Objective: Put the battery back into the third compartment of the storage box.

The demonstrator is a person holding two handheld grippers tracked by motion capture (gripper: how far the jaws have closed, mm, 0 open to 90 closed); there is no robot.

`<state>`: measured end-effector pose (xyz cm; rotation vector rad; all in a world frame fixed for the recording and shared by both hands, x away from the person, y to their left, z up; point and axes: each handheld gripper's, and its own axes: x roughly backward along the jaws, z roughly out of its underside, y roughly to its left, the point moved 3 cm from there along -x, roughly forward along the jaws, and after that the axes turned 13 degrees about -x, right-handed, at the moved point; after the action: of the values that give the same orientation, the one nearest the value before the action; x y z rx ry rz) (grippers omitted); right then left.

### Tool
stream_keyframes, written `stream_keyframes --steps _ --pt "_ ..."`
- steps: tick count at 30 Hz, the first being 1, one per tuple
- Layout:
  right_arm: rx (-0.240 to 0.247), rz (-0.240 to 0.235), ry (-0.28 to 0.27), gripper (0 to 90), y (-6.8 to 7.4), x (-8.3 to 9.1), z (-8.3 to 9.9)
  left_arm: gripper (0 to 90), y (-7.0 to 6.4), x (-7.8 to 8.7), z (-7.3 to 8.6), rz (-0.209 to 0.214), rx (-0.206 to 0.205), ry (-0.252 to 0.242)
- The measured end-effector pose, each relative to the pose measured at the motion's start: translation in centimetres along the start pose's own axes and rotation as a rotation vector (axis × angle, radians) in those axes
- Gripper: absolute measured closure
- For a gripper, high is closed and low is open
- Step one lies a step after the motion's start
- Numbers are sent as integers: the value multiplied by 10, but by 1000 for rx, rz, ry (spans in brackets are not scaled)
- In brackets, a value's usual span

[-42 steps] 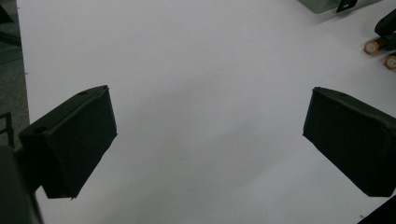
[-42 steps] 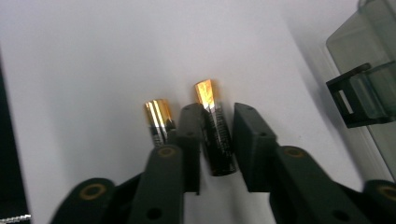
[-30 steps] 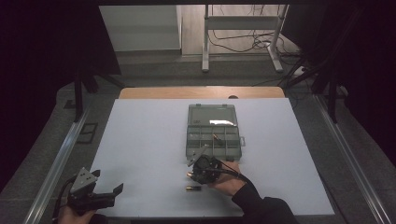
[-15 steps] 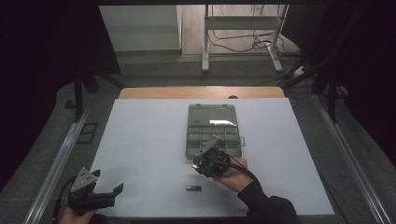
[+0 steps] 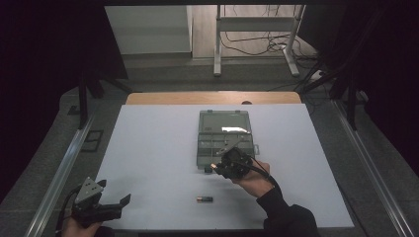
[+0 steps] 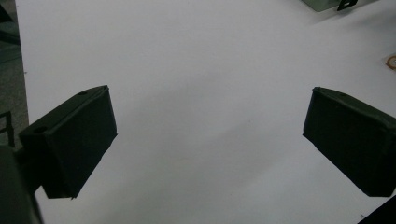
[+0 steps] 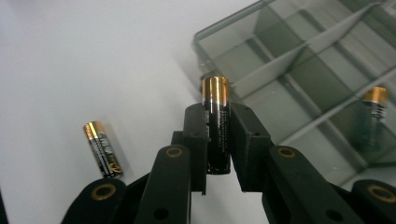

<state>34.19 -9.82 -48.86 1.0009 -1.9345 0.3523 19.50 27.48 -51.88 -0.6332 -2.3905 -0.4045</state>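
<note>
The right gripper (image 7: 217,140) pinches a battery (image 7: 215,122) between its jaws, gold end pointing away from the hand; in the high view this gripper (image 5: 232,163) hangs at the near edge of the clear compartment box (image 5: 225,139), with the box's divided cells just ahead of the jaws and to their right; one cell there already holds another battery (image 7: 373,116). A third battery (image 7: 102,148) lies on the white table (image 5: 148,158) to the left of the jaws and behind their tips. The step in hand looks like carrying the held battery to the box; the next move calls for easing forward over an empty cell, lowering, then parting the jaws. The left gripper (image 5: 99,207) rests spread wide and idle near the person's side of the table, nothing between its jaws.
</note>
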Motion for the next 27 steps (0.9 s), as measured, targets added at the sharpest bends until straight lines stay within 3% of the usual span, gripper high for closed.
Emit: stream_keyframes --steps 27 --pt "-150 110 -104 768 -58 21 -21 32 1 0 0 2 7 2"
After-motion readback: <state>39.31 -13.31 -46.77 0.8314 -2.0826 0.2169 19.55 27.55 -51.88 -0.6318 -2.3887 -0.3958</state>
